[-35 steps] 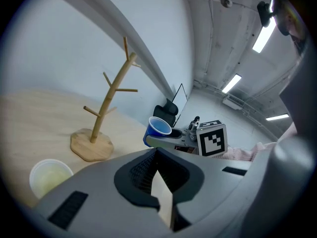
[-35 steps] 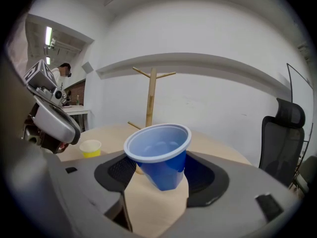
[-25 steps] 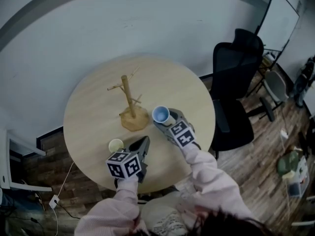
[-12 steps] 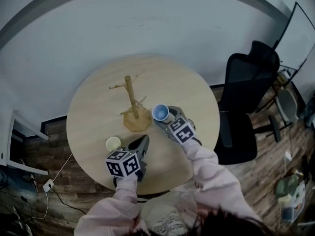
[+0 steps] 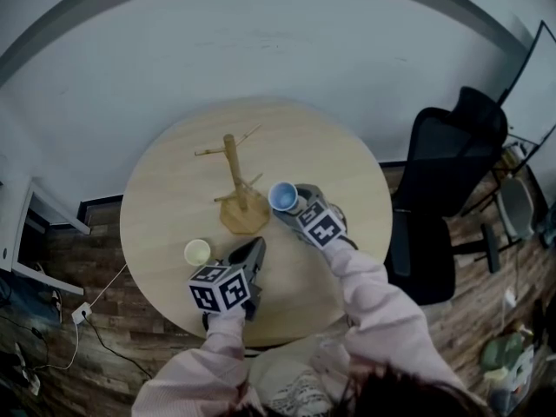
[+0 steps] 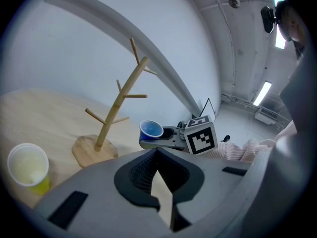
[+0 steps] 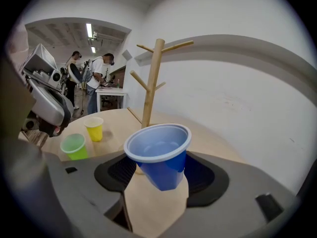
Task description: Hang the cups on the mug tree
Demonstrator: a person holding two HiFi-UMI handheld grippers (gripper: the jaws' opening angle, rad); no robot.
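Right gripper view shows the right gripper (image 7: 159, 171) clamped on the blue cup (image 7: 158, 150). Its pads press the cup's lower wall from both sides, and the mouth faces up, tipped slightly toward the camera. The tree (image 7: 150, 86) stands straight ahead, just behind the cup, with its trunk upright and its pegs slanting up and outward. A low peg (image 7: 133, 114) on the tree's left looks closest to the rim. The coming move turns on this: the cup's long axis runs roughly parallel to the trunk with the opening upward, yet a peg must enter that opening. I judge the wrist has to roll the cup well over before easing it onto a peg. In the head view the blue cup sits just right of the tree's base, apparently lifted off the table (image 5: 339, 163). The left gripper (image 6: 157, 155) is closed on nothing, its jaw tips together. It sits on the person's side of the tree, farther from it than the right gripper, so the right hand is plainly the nearer. A yellow cup (image 7: 94, 129) and a green cup (image 7: 74, 147) stand upright on the table, left of the tree on the person's side, not yet hung.
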